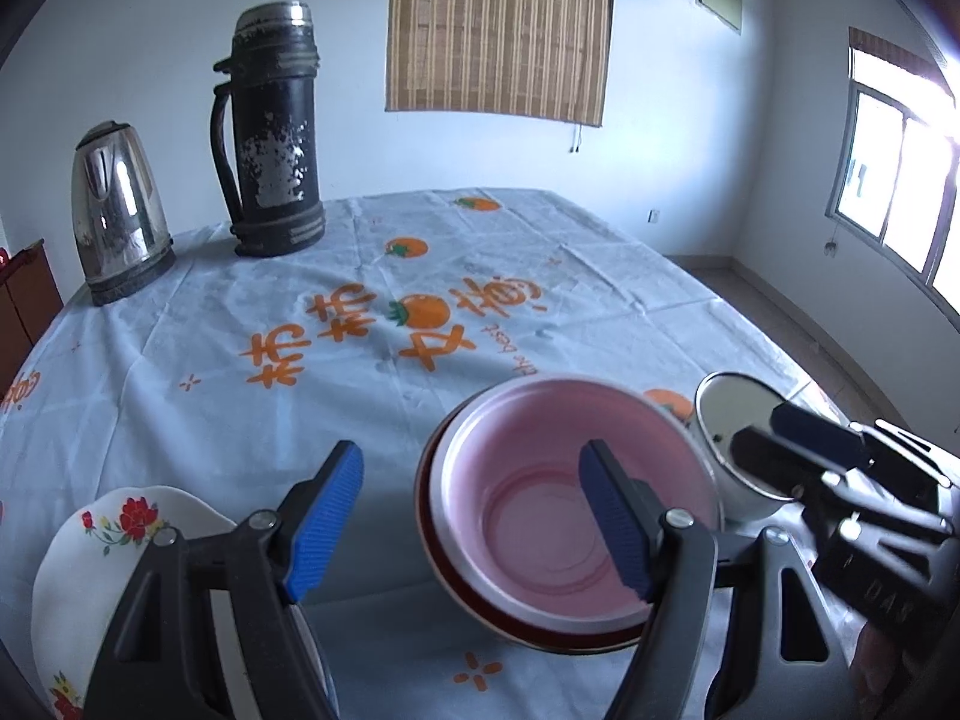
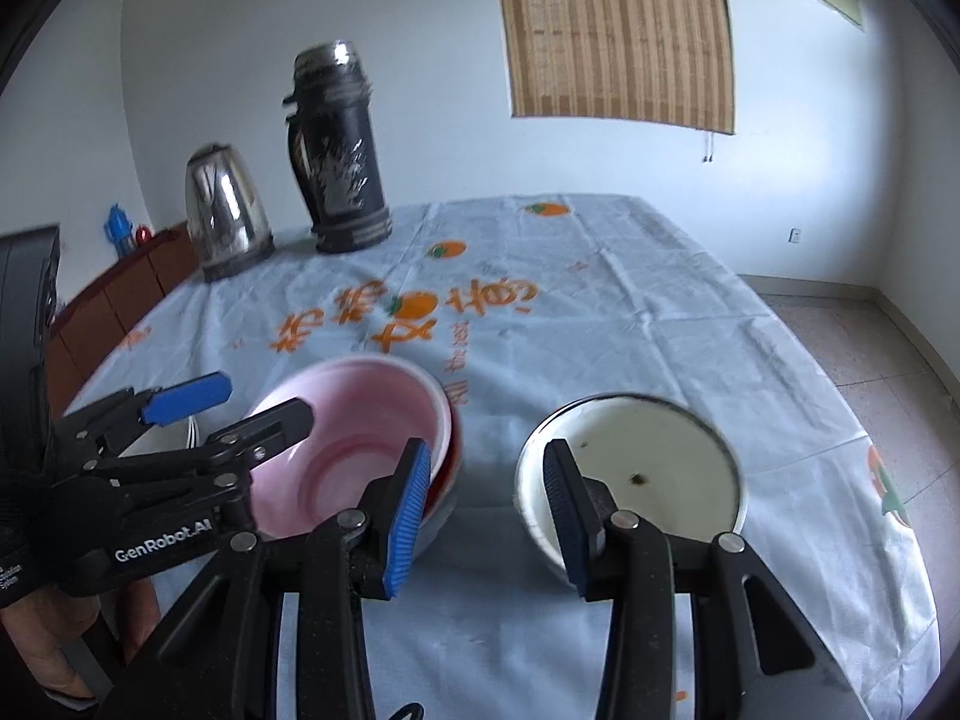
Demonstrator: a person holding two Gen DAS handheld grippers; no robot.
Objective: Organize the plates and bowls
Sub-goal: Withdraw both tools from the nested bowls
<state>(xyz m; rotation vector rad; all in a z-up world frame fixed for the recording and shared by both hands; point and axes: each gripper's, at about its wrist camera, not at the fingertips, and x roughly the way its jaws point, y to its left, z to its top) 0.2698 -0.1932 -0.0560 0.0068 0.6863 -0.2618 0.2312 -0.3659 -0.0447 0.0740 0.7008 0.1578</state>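
Observation:
A pink bowl [image 1: 540, 498] sits nested in a red bowl [image 1: 456, 576] on the table; it also shows in the right wrist view [image 2: 354, 438]. A white enamel bowl [image 2: 636, 474] stands to its right, seen too in the left wrist view [image 1: 726, 420]. A white flowered plate [image 1: 108, 546] lies at the near left. My left gripper [image 1: 474, 522] is open, its right finger over the pink bowl, holding nothing. My right gripper [image 2: 486, 510] is open, its right finger at the enamel bowl's near left rim.
A steel kettle [image 1: 117, 210] and a tall black thermos [image 1: 273, 138] stand at the far left of the table. The tablecloth [image 1: 420, 300] has orange print. A wooden cabinet [image 2: 114, 306] stands left of the table.

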